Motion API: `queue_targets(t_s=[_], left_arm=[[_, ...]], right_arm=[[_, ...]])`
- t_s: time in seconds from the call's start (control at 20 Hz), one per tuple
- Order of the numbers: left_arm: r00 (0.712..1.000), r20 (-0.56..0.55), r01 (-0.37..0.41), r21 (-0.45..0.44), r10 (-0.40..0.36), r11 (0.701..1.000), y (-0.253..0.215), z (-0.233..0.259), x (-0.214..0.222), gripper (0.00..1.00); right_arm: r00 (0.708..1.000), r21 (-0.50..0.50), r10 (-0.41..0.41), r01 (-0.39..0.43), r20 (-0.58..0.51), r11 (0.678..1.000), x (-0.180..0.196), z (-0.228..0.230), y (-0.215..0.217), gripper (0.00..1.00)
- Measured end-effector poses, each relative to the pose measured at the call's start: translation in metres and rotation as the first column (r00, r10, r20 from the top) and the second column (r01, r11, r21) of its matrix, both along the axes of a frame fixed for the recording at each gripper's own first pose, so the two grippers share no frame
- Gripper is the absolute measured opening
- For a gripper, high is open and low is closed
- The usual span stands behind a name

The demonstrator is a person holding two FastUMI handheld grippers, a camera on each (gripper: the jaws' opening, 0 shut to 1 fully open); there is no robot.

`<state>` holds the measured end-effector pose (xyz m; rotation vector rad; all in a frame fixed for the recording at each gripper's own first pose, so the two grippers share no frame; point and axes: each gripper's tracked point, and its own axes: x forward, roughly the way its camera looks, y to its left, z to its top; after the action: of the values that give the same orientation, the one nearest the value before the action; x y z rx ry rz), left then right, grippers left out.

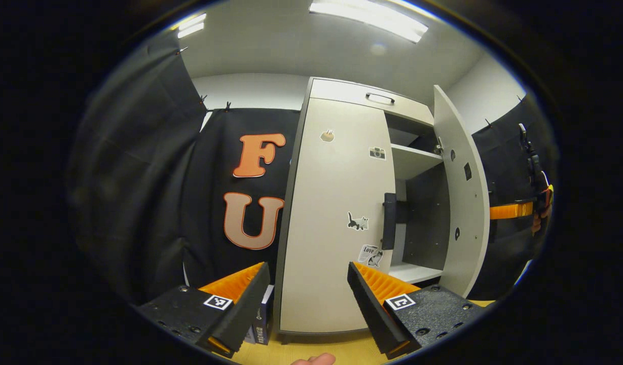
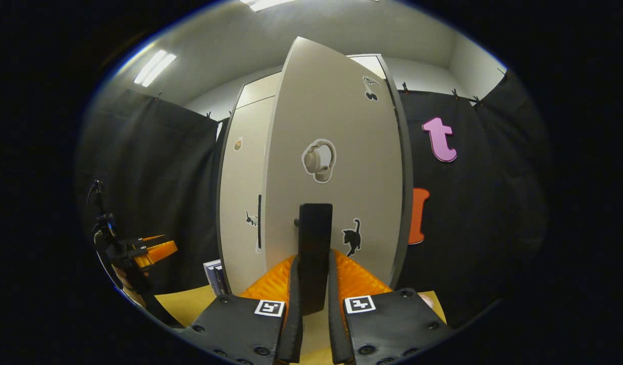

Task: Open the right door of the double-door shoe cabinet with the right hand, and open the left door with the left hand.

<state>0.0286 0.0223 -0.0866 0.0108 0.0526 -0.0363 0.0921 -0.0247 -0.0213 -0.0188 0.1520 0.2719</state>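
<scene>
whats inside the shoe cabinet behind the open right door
Behind the open right door, the shoe cabinet shows bare shelves. The closed left door hides the rest.

Around me black cloth hangs clipped below white walls; ceiling strip lights glow overhead, and the floor under me is yellow.

Ceiling strip lights give even, moderately bright light, with mild glare on the cabinet top. The black cloth falls dim toward the rims. Fisheye bowing curves all straight edges; focus is sharp centrally, softer at the margins.
</scene>
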Motion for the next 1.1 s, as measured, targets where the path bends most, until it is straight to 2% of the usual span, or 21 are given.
queue_targets(t_s=[0.45,0.8,1.05,1.1], left_arm=[[0.999,-0.015,0.045,-0.049,-0.046,0.998,-0.015,-0.014,0.008,0.94],[0.999,-0.032,0.031,-0.022,-0.032,0.999,-0.005,-0.027,0.017,0.94],[0.999,-0.014,0.031,-0.035,-0.032,0.999,0.000,-0.026,0.016,0.95],[0.999,-0.012,0.030,-0.035,-0.030,0.999,0.001,-0.026,0.016,0.94]], right_arm=[[0.992,-0.086,-0.128,0.128,0.014,0.988,-0.021,0.007,-0.041,0.29],[0.987,-0.047,-0.161,0.161,0.010,0.986,-0.021,0.005,-0.060,0.28],[0.965,-0.054,-0.262,0.263,0.025,0.963,-0.017,0.008,-0.102,0.28],[0.955,-0.065,-0.295,0.296,0.026,0.953,-0.019,0.011,-0.116,0.23]])
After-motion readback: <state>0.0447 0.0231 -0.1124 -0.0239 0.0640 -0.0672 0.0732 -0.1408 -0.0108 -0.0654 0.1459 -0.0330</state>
